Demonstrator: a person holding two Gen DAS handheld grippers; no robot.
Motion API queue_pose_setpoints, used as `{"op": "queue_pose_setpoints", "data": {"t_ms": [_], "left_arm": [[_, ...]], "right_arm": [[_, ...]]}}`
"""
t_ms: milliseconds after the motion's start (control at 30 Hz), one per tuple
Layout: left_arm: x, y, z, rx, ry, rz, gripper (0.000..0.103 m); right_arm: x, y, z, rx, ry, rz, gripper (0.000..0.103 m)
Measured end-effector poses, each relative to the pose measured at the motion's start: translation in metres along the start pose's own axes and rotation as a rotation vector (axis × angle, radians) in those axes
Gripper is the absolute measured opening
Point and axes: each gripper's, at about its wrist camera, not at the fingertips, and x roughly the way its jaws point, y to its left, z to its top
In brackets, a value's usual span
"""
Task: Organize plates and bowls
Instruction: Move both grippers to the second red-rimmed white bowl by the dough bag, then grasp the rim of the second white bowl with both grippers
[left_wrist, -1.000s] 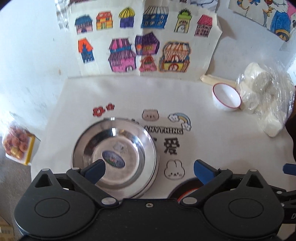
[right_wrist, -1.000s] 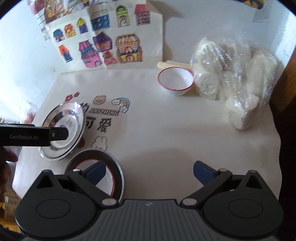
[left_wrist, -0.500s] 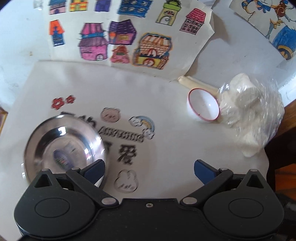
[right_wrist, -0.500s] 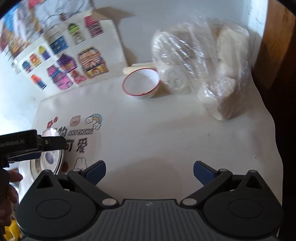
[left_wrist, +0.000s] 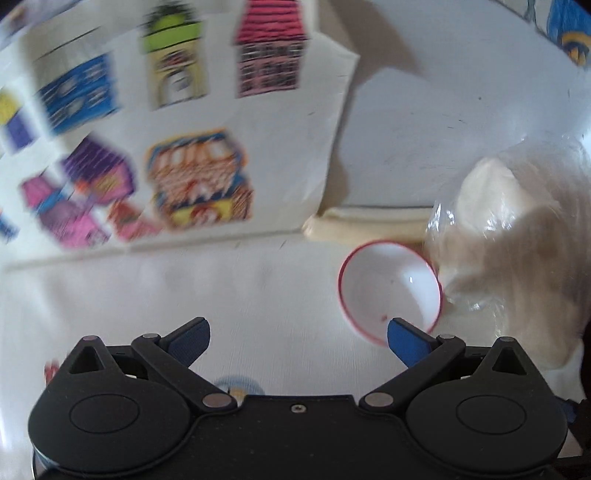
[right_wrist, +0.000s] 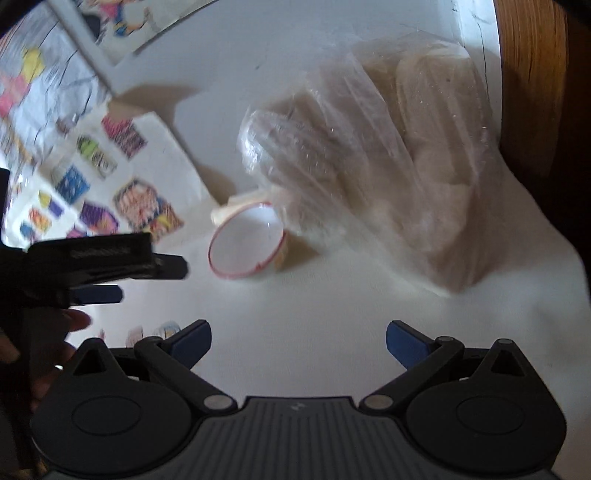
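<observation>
bowl: we're closing on the red-rimmed bowl (left_wrist: 389, 290), touching the plastic bag (left_wrist: 517, 258); steel plate now dropping out of view.
left gripper (left_wrist: 298, 334): jaws spread, empty, right finger nearing the bowl.
right gripper (right_wrist: 298, 338): spread, empty, trailing.
writing: left gripper's lettering blurring, unreadable.

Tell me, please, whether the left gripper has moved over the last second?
Yes. The left gripper, jaws open and empty, has left the steel plate and moved toward the red-rimmed bowl by the plastic bag.
</observation>
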Motion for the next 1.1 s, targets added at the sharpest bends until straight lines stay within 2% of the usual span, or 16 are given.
{"op": "queue_pose_setpoints", "data": {"t_ms": [167,300,467,667,767,800,867,1100], "left_arm": [[0.021,-0.009,0.019,0.085,0.02,-0.011,0.102],[0.037,-0.015,0.026,0.149,0.05,-0.019,0.102],[0.048,-0.017,0.031,0.151,0.072,-0.041,0.099],[0.058,-0.019,0.037,0.172,0.08,-0.052,0.087],[0.062,-0.022,0.04,0.175,0.084,-0.066,0.086],[0.063,-0.023,0.04,0.179,0.083,-0.072,0.085],[0.066,-0.027,0.044,0.19,0.089,-0.084,0.08],[0.074,-0.037,0.045,0.248,0.093,-0.036,0.069]], "right_arm": [[0.019,-0.002,0.009,-0.013,-0.051,-0.019,0.103],[0.032,-0.006,0.014,0.01,-0.054,-0.009,0.103],[0.048,-0.01,0.023,0.058,-0.033,0.039,0.1],[0.063,-0.009,0.028,0.107,-0.028,0.015,0.1],[0.064,-0.008,0.028,0.145,-0.021,0.019,0.096],[0.064,-0.009,0.028,0.166,-0.015,0.03,0.092],[0.066,-0.007,0.028,0.21,-0.012,0.017,0.092],[0.084,-0.005,0.033,0.299,-0.005,0.026,0.085]]}}
